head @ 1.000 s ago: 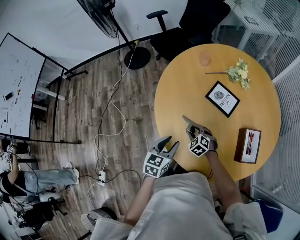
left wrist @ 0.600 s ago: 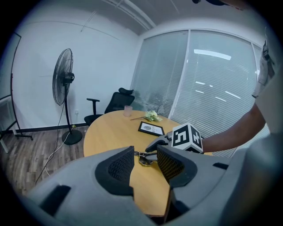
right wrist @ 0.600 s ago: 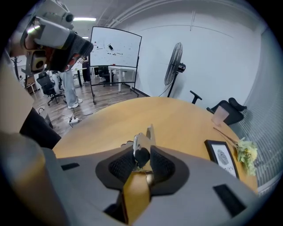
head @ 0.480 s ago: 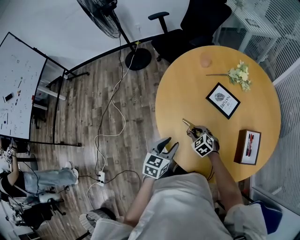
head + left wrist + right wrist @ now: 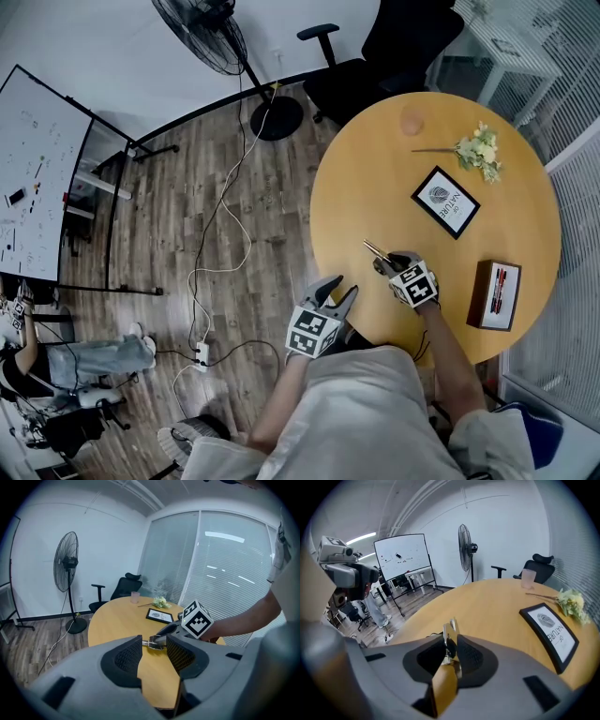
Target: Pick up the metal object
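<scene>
The metal object (image 5: 451, 637), a thin silver piece like a key, stands upright between the pads of my right gripper (image 5: 449, 651), whose jaws are closing and pinch it. In the head view it pokes out up-left as a slim metal object (image 5: 375, 249) from the right gripper (image 5: 382, 262), over the near left part of the round wooden table (image 5: 366, 178). My left gripper (image 5: 339, 287) hangs just off the table's near edge, open and empty. From the left gripper (image 5: 153, 656) the metal object (image 5: 152, 644) and the right gripper's marker cube (image 5: 195, 619) show ahead.
On the table lie a framed picture (image 5: 445, 198), a sprig of flowers (image 5: 480, 147), a pink cup (image 5: 410, 120) and a box with pens (image 5: 495, 292). An office chair (image 5: 394, 47), a standing fan (image 5: 202, 33), a whiteboard (image 5: 33, 169) and floor cables (image 5: 220, 244) surround it.
The right gripper has slid a little to the right and toward me, and its jaws have narrowed around the metal object. The left gripper has stayed put.
</scene>
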